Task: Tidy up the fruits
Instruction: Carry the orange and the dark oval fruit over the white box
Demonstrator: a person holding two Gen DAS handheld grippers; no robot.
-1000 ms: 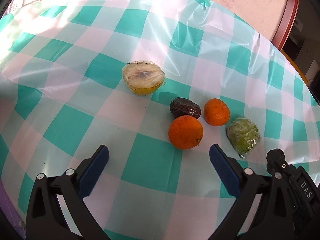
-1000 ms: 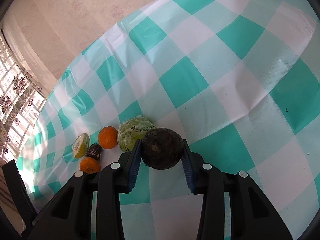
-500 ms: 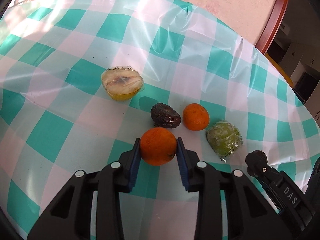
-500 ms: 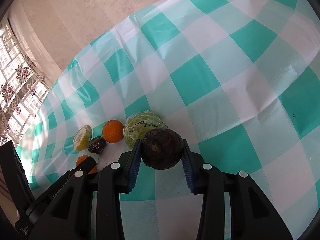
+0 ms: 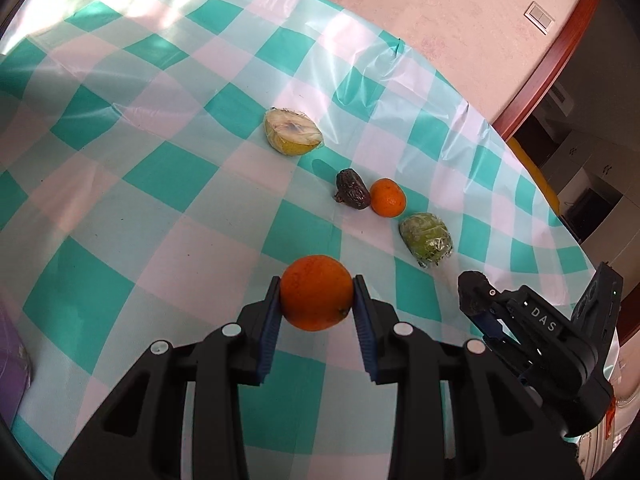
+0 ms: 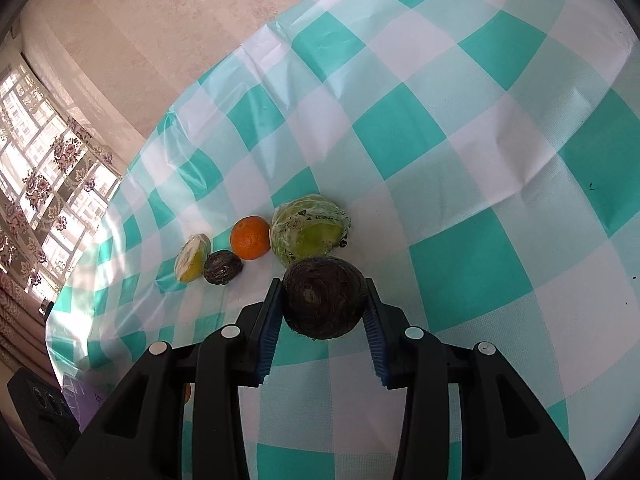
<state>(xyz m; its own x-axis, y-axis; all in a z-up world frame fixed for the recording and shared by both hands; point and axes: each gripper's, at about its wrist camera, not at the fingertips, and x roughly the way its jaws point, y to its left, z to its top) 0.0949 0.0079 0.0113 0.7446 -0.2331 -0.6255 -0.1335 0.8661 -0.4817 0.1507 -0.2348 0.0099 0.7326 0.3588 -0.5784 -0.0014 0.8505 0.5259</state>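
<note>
My left gripper point(image 5: 316, 306) is shut on a large orange point(image 5: 316, 292) and holds it above the checked tablecloth point(image 5: 160, 176). My right gripper point(image 6: 325, 312) is shut on a dark brown round fruit point(image 6: 324, 298); it also shows at the right of the left wrist view point(image 5: 474, 294). On the cloth lie a cut wrapped pale fruit half point(image 5: 292, 136) point(image 6: 192, 258), a dark wrinkled fruit point(image 5: 352, 195) point(image 6: 222, 267), a small orange point(image 5: 387, 197) point(image 6: 250, 238) and a wrapped green fruit point(image 5: 426, 240) point(image 6: 308, 232).
A purple object point(image 5: 10, 364) lies at the table's near left edge. A pink wall point(image 5: 440, 20) and a wooden door frame point(image 5: 548, 56) stand beyond the table. A curtained window point(image 6: 44, 184) is at the left in the right wrist view.
My left gripper shut on the large orange, then lifted it back away from the other fruits. My right gripper kept its dark fruit and moved little.
</note>
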